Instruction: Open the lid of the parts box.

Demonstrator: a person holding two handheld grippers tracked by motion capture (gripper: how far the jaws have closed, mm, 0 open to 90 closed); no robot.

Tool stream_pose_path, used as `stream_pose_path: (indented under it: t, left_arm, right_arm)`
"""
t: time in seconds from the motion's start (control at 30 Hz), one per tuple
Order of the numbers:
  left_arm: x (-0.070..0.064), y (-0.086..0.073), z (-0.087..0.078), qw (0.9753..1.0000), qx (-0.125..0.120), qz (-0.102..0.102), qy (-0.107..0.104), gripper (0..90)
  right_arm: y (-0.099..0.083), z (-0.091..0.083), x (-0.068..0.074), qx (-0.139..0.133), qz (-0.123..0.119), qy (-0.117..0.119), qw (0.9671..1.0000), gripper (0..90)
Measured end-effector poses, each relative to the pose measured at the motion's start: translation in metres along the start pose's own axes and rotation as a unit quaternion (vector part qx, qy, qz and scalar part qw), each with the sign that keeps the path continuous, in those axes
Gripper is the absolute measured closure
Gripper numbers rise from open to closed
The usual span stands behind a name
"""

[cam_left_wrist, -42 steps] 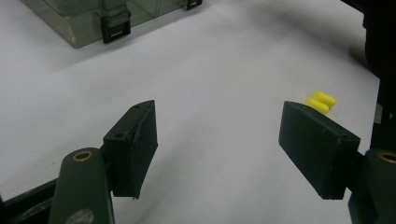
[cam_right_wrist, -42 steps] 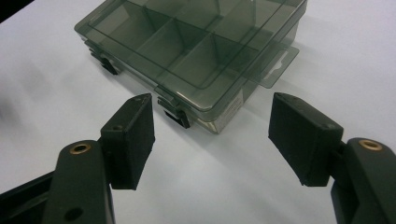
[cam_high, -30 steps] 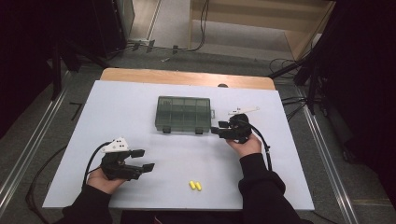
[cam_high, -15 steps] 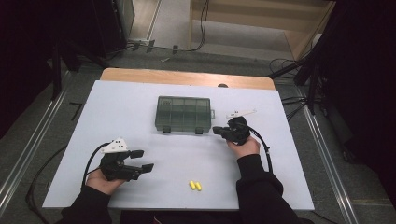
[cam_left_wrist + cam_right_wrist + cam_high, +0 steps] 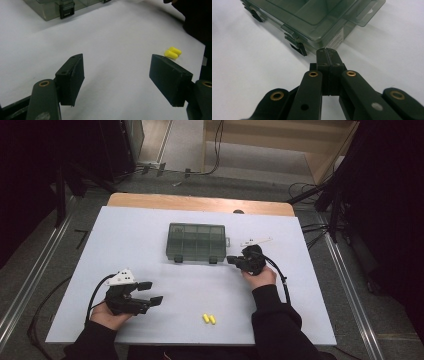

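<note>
Our right gripper (image 5: 235, 260), jaws clenched on nothing, has edged up to the closed compartment box (image 5: 196, 241), tips just beside its right front latch (image 5: 295, 45), likely to pry it. Left gripper (image 5: 150, 292) rests agape, well apart from the box.

One compartment box (image 5: 196, 242), two yellow earplugs (image 5: 209, 319), two grippers (image 5: 148, 292)
</note>
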State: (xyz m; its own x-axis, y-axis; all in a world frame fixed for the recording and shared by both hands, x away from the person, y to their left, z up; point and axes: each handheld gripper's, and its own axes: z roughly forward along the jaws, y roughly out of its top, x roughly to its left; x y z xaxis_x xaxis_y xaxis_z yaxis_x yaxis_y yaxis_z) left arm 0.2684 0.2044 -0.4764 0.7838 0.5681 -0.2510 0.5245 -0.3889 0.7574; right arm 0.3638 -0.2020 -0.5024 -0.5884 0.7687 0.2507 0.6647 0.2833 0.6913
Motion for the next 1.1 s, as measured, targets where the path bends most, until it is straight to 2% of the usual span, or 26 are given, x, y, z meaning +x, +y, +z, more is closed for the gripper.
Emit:
stream_pose_path:
  t: [0.4,1.1]
  left_arm:
    - [0.0,-0.0005,0.0003,1.0,0.001,-0.001,0.0,27.8]
    - [-0.0006,-0.0016,0.0005,1.0,0.001,-0.004,0.0,27.8]
  right_arm:
    - [0.0004,-0.0001,-0.0003,-0.004,0.001,0.011,0.9999,87.8]
    - [0.0031,-0.0043,0.0024,-0.017,-0.007,0.012,0.9998,87.8]
